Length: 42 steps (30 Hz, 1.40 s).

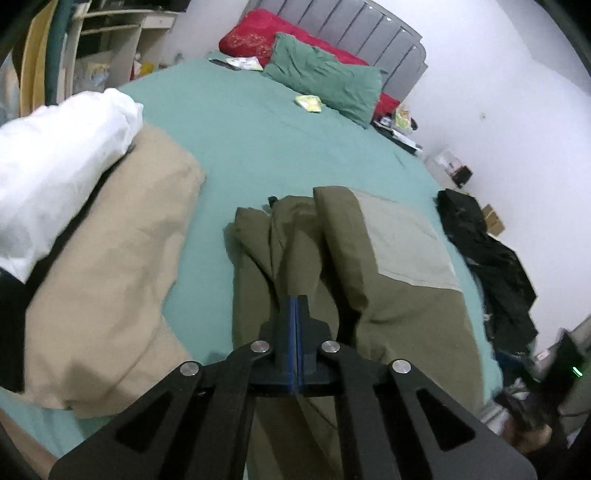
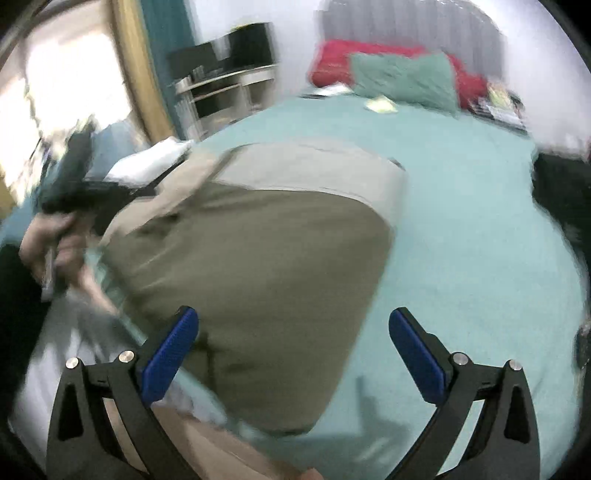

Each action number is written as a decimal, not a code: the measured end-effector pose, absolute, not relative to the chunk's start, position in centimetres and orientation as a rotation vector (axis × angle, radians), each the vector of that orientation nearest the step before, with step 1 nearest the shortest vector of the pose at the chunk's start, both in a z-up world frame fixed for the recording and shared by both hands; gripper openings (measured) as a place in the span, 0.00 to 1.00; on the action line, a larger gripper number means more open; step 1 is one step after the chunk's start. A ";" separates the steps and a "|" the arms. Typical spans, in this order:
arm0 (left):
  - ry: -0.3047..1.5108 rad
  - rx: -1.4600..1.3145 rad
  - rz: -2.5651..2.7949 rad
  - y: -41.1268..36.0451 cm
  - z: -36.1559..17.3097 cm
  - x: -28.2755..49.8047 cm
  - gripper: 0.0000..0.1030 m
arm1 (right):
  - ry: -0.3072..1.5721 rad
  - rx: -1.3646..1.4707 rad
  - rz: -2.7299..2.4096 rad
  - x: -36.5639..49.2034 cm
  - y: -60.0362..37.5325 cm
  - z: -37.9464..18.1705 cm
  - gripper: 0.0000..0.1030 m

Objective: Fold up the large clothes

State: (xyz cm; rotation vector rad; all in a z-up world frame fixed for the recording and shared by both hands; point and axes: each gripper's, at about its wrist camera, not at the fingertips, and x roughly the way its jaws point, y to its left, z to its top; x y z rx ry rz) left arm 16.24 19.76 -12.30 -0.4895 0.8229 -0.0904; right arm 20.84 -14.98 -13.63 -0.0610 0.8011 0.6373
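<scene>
An olive garment (image 1: 325, 280) with a pale grey panel (image 1: 402, 243) lies bunched on the teal bed sheet (image 1: 240, 129). My left gripper (image 1: 297, 304) is shut, its blue pads pressed together on a raised fold of that garment. In the blurred right wrist view the same olive garment (image 2: 258, 273) spreads wide over the bed. My right gripper (image 2: 293, 350) hangs open above its near edge, with nothing between the fingers. A hand (image 2: 48, 243) at the left holds the other gripper's dark body.
A beige garment (image 1: 110, 277) and a white cloth (image 1: 55, 166) lie at the left. Green pillow (image 1: 325, 77) and red pillow (image 1: 255, 33) sit by the grey headboard. Black clothing (image 1: 487, 258) hangs off the right edge. Shelves (image 1: 110, 37) stand beyond the bed.
</scene>
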 end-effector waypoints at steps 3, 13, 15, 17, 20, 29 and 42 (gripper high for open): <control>0.827 -0.498 -0.198 18.5 -12.2 16.4 0.19 | 0.871 0.140 0.609 23.4 -16.5 -16.4 0.99; 1.034 -0.384 -0.418 10.1 -16.3 16.2 0.57 | 0.866 0.442 0.588 25.3 -21.2 -17.9 0.99; 1.055 -0.338 -0.391 9.5 -17.2 16.1 0.34 | 0.875 0.464 0.588 25.1 -21.9 -18.5 0.98; 1.052 -0.320 -0.374 9.5 -17.2 16.0 0.11 | 0.905 0.447 0.604 25.6 -20.7 -19.2 0.90; 0.972 -0.304 -0.306 10.4 -15.5 14.7 0.06 | 0.915 0.471 0.658 25.9 -19.3 -20.0 0.86; 1.028 -0.292 -0.097 13.7 -16.8 12.4 0.08 | 1.007 0.396 0.708 27.3 -13.3 -22.3 0.84; 1.072 -0.337 -0.112 11.8 -16.1 13.0 0.13 | 1.021 0.287 0.677 25.3 -12.4 -18.8 0.28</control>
